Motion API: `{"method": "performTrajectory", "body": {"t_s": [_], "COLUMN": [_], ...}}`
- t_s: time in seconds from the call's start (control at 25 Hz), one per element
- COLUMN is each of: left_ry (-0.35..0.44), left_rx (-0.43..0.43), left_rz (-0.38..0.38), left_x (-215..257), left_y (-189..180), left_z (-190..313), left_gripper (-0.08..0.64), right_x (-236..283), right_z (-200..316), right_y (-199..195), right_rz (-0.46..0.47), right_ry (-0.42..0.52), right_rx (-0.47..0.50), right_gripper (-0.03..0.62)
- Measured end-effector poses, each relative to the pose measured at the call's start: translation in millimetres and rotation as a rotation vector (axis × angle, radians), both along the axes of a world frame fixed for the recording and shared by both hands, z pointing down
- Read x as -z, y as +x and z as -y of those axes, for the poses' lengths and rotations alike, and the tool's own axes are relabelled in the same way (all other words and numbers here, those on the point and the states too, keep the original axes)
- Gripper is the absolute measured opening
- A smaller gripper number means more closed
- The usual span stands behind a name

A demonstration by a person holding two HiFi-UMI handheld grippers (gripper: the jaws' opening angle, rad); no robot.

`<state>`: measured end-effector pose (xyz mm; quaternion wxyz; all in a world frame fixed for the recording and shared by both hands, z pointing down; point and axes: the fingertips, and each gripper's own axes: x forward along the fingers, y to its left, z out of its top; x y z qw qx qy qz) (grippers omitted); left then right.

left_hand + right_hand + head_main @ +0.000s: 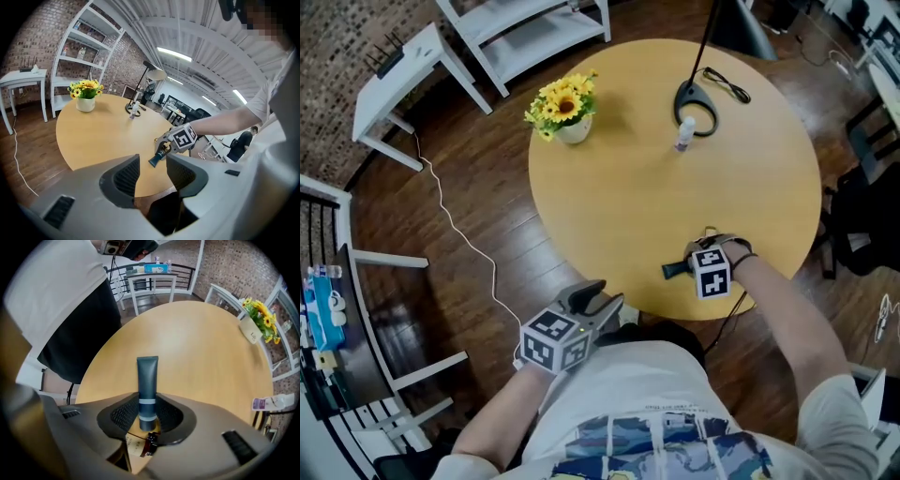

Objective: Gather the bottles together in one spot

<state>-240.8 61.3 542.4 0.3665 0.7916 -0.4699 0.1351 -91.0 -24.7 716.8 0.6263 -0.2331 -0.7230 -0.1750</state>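
My right gripper [686, 266] is shut on a dark teal tube [147, 385] with a pale band, low over the round wooden table [619, 206] near its front edge. The tube's flat end [673, 271] sticks out to the left. A small amber bottle [140, 444] lies just under the right jaws. A small clear bottle with a purple label [684, 132] stands at the far side by the lamp base, well away from both grippers. My left gripper [600, 300] hangs open and empty off the table's front edge, and its view shows the tube [155, 160] ahead.
A pot of yellow sunflowers [567, 111] stands at the table's far left. A black lamp base [696, 98] with its cord sits at the back. White shelving [525, 28] and a white side table [403, 66] stand beyond on the wooden floor.
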Motion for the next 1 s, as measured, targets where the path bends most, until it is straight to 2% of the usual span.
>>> {"method": "performTrajectory", "body": {"t_s": [0.12,0.24,0.32,0.4,0.48,0.52,0.68,0.8,1.0], "left_ry": [0.012,0.027,0.031,0.028,0.034,0.049,0.137,0.168,0.205], "left_rx": [-0.019,-0.017,-0.005,0.000,-0.024,-0.050,-0.184,-0.285,-0.399], "left_rz": [-0.016,-0.065,-0.118,-0.204,-0.288,-0.297,-0.184,-0.166,-0.140], "left_x": [2.5,11.2,19.7,30.6,43.4,49.3,66.1,78.6,85.7], "left_y": [-2.2,-0.5,6.5,21.6,43.5,55.1,93.8,122.9,170.4], "left_z": [12.6,28.9,41.5,56.7,73.9,82.7,113.4,123.8,131.8], "left_gripper": [0.178,0.178,0.177,0.176,0.183,0.183,0.184,0.182,0.056], "right_x": [14.5,54.3,88.7,122.5,151.3,163.8,203.1,216.8,216.4], "right_z": [2.9,13.5,20.8,24.8,24.2,22.9,21.3,23.6,29.7], "right_y": [-10.5,-26.4,-31.2,-32.0,-32.4,-32.0,-14.7,7.0,45.0], "right_rz": [0.109,0.279,0.396,0.495,0.579,0.619,0.738,0.777,0.796], "right_ry": [0.034,0.086,0.149,0.209,0.235,0.241,0.268,0.291,0.304], "right_rx": [-0.147,-0.385,-0.554,-0.707,-0.829,-0.873,-0.989,-1.032,-1.087], "right_gripper": [0.126,0.126,0.126,0.126,0.126,0.126,0.126,0.126,0.126]}}
